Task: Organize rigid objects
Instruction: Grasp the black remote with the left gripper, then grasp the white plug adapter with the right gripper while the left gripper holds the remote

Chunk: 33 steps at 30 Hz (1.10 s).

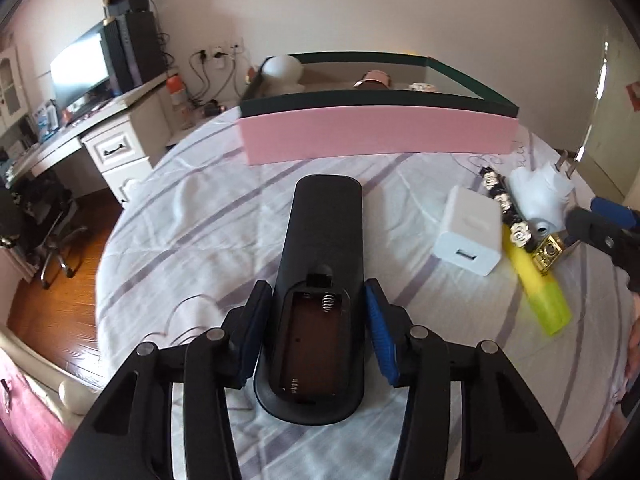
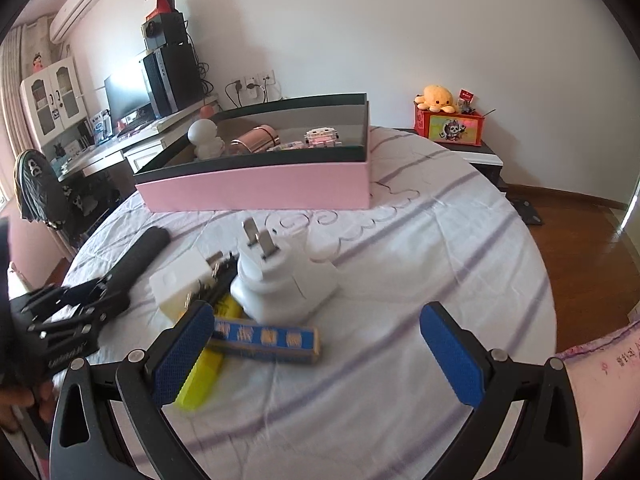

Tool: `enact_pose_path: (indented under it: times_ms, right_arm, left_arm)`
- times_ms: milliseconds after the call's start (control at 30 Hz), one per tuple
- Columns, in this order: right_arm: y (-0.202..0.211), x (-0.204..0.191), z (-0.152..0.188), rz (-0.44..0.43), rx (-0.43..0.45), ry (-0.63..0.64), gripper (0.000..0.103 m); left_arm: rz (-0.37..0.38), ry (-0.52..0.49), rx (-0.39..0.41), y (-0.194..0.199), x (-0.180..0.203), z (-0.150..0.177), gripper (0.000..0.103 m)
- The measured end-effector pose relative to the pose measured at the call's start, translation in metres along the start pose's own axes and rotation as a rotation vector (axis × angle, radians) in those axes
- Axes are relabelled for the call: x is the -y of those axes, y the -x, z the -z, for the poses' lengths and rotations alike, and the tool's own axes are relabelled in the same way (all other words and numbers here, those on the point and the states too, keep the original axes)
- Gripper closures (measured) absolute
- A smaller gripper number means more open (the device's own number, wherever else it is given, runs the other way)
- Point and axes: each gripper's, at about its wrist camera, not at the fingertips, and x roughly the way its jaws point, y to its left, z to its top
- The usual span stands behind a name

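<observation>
Looking along the left gripper (image 1: 318,320), we see its blue pads set on either side of a black remote control (image 1: 320,256) that lies face down on the striped bedsheet (image 1: 192,216), its battery compartment open and empty with the springs showing. The left pad seems to meet the remote's edge, while a thin gap shows by the right pad, so we cannot tell whether the grip is made. Beyond the remote stands the pink box (image 1: 376,136) with a dark inner rim, and inside it we make out a white figurine (image 2: 206,138), a pink cylinder (image 2: 256,138) and a small blocky toy (image 2: 322,136). To the right of the remote lies a white USB charger (image 1: 470,230), and just beside it a beaded strip (image 1: 504,204), a yellow bar (image 1: 538,284) and a white plug adapter (image 2: 280,276) with its prongs up. The right gripper (image 2: 318,356) hangs with its jaws spread wide and nothing between them, its left pad above a blue and gold box (image 2: 266,338) that lies across the yellow bar. A plush octopus (image 2: 438,98) sits on a colourful box across the room.
</observation>
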Motion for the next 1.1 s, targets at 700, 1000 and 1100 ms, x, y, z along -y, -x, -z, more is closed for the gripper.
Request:
enact_pose_path:
  times_ms: [700, 1000, 1100]
  right_arm:
    - [-0.027, 0.033, -0.011, 0.013, -0.103, -0.060, 0.071]
    - [-0.026, 0.013, -0.025, 0.001, -0.066, 0.038, 0.025]
    - [-0.034, 0.010, -0.030, 0.012, -0.083, 0.054, 0.025]
  left_arm:
    - [0.008, 0.014, -0.011, 0.000, -0.008, 0.003, 0.050]
    - [0.009, 0.008, -0.011, -0.001, -0.009, 0.003, 0.046]
    - [0.007, 0.010, -0.010, -0.002, -0.009, 0.003, 0.044]
